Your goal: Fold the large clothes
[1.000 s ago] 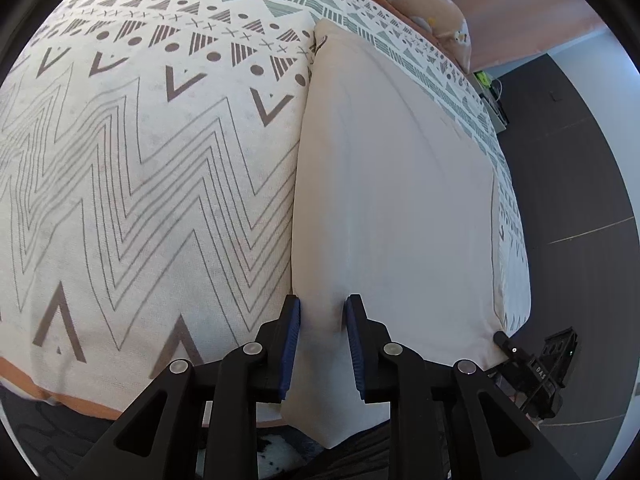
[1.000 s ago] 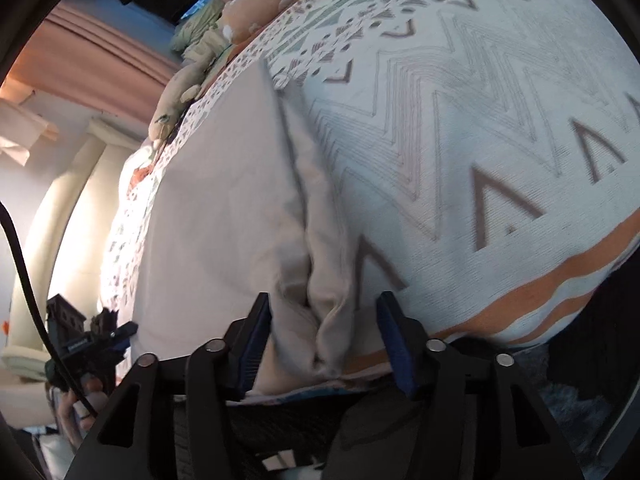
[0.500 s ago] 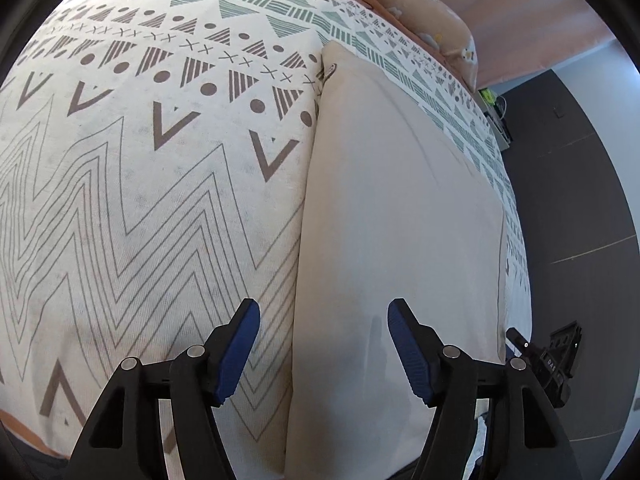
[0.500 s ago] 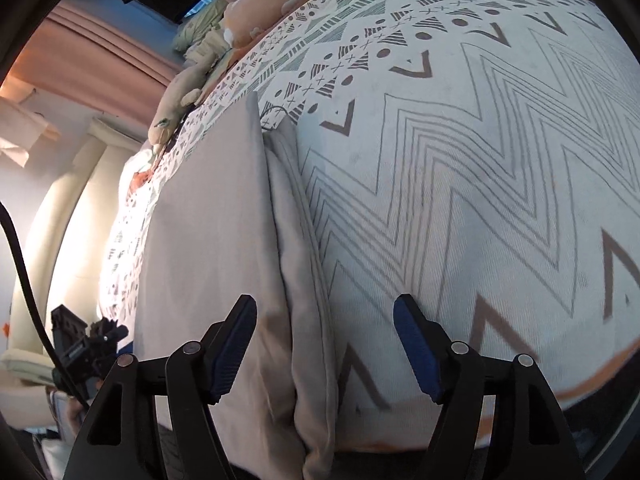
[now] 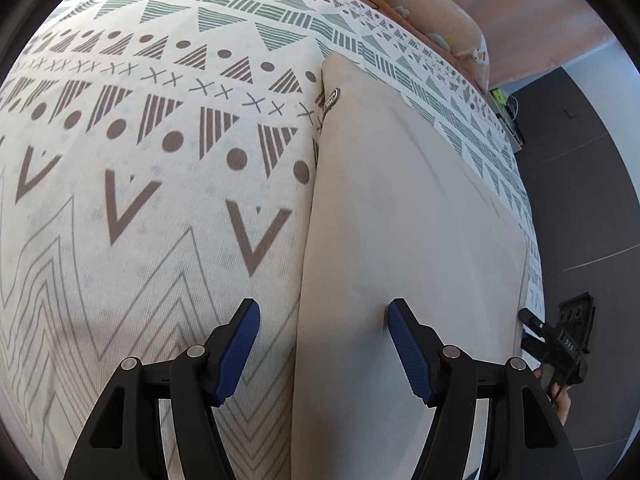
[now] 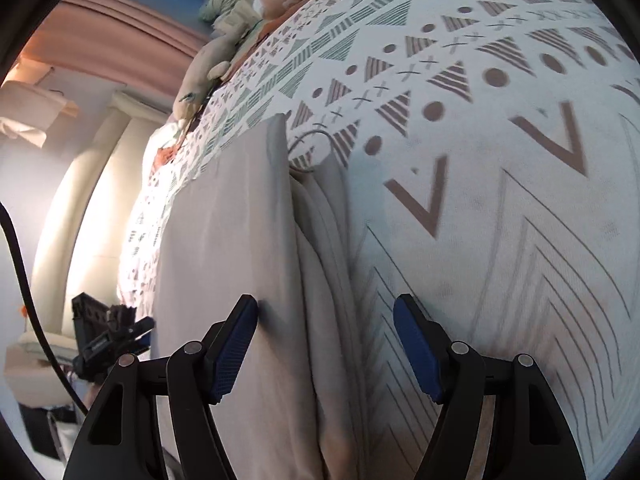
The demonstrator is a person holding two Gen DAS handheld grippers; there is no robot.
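I am holding my left gripper [image 5: 322, 346] wide open over the cloth's [image 5: 404, 240] left edge. My right gripper [image 6: 326, 346] is wide open too, gripping nothing, over its bunched right edge. The cloth is lying folded on the bed [image 5: 140, 184], stretching toward 12 o'clock.

Matt beige cloth garment [image 5: 408, 240], smooth with faint creases, lies on a woven patterned bedspread [image 5: 160, 200] of soft, dull fabric. The left claw [image 5: 322, 346] and right claw [image 6: 326, 350] show matt black plastic with ribbed blue pads and metal rivets.
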